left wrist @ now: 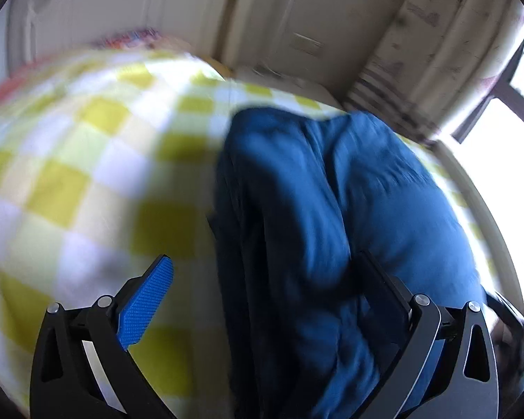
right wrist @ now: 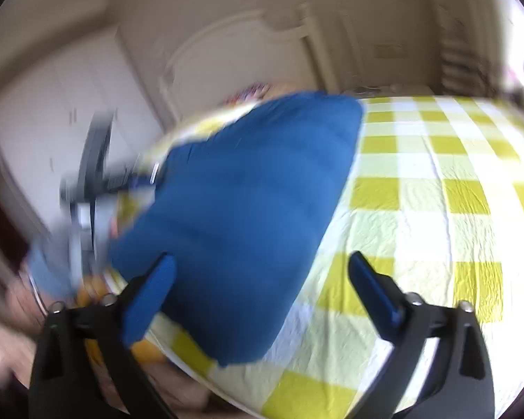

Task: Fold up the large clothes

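Both wrist cameras look down steeply, from close, over their own fingers at the checked bedspread (left wrist: 87,160). Both views share the blue garment (right wrist: 241,209) lying on that bedspread (right wrist: 436,209).

Blue garment (left wrist: 332,209) motion-blurred, left gripper (right wrist: 91,188) smeared

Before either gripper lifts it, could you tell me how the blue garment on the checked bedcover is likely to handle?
The blue garment will probably be floppy: it lies in soft folds and rounded bulges in the left wrist view. It would likely sag from a one-corner hold. Pushed, it may bunch rather than slide on the yellow checked bedcover.
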### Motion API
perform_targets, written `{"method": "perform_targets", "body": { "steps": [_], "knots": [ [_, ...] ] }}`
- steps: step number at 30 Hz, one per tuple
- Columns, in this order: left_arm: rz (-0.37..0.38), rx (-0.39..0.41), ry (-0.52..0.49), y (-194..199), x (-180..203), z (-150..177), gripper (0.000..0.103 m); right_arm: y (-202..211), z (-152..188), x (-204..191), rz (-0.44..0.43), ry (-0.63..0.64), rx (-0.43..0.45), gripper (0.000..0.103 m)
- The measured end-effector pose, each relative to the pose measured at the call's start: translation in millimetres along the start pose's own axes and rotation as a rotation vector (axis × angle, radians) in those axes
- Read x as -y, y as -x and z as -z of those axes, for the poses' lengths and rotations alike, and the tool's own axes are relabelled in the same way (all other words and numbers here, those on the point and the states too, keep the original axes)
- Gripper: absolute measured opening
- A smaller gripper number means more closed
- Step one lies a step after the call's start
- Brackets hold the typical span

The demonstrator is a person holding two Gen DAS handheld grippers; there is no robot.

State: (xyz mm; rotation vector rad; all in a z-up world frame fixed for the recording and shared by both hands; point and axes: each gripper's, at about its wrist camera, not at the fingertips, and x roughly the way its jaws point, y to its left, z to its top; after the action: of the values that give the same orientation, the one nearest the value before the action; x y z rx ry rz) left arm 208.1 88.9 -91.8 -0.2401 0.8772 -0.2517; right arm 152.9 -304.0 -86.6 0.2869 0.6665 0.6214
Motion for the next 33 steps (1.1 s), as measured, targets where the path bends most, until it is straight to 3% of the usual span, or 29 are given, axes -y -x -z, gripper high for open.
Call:
{"method": "perform_targets", "body": {
  "steps": [2, 4, 5, 8, 11, 14, 17, 18, 21, 26, 29, 31, 33],
  "knots": [
    [0.101, -0.062, 0.068, -8.0, -15.3, 10.5, 0.099, -7.8, -10.4, 19.9, -0.028, -0.095, -0.022, 0.101],
    [0.221, -0.125, 0.163, -21.1, -31.9, 18.0, 0.099, -24.8, -17.9, 25.7, -0.035, -0.095, -0.090, 0.101],
    [0.256, -0.119, 0.181, -21.7, -36.3, 19.8, 0.099, -34.7, -20.9, 26.5, -0.035, -0.092, -0.125, 0.101],
    [0.264, -0.164, 0.163, -23.3, -30.1, 20.9, 0.099, -63.4, -27.7, 25.5, -0.121, -0.116, -0.187, 0.101],
    [0.423, -0.274, 0.196, -34.0, -17.6, 23.7, 0.099, -83.0, -28.1, 24.1, -0.153, -0.118, -0.214, 0.101],
    [0.420, -0.257, 0.165, -36.8, -6.9, 25.5, 0.099, -84.5, -23.8, 29.9, -0.162, -0.121, -0.183, 0.098],
    [0.415, -0.183, 0.171, -31.2, -2.5, 25.7, 0.083, -71.6, -19.5, 19.8, -0.091, -0.038, -0.122, 0.080],
    [0.403, -0.146, 0.150, -25.8, 2.3, 25.1, 0.073, -68.2, -19.0, 10.6, -0.056, 0.006, -0.101, 0.075],
    [0.374, -0.049, 0.102, -13.8, 21.0, 16.9, 0.065, -57.6, -24.1, 1.4, 0.005, 0.086, -0.039, 0.066],
    [0.390, 0.023, 0.078, -25.8, 61.6, -29.1, 0.061, -34.0, -70.4, 18.1, 0.116, 0.129, 0.109, 0.063],
    [0.398, 0.059, 0.069, -43.3, 87.5, -63.8, 0.061, -27.3, -105.2, 43.9, 0.147, 0.109, 0.150, 0.063],
    [0.381, 0.063, 0.072, -68.0, 95.8, -81.4, 0.062, -39.0, -123.5, 66.2, 0.159, 0.099, 0.135, 0.064],
    [0.322, -0.038, 0.107, -114.7, 96.0, -86.7, 0.066, -67.6, -131.3, 101.6, 0.210, 0.057, 0.021, 0.071]
  ]
}}
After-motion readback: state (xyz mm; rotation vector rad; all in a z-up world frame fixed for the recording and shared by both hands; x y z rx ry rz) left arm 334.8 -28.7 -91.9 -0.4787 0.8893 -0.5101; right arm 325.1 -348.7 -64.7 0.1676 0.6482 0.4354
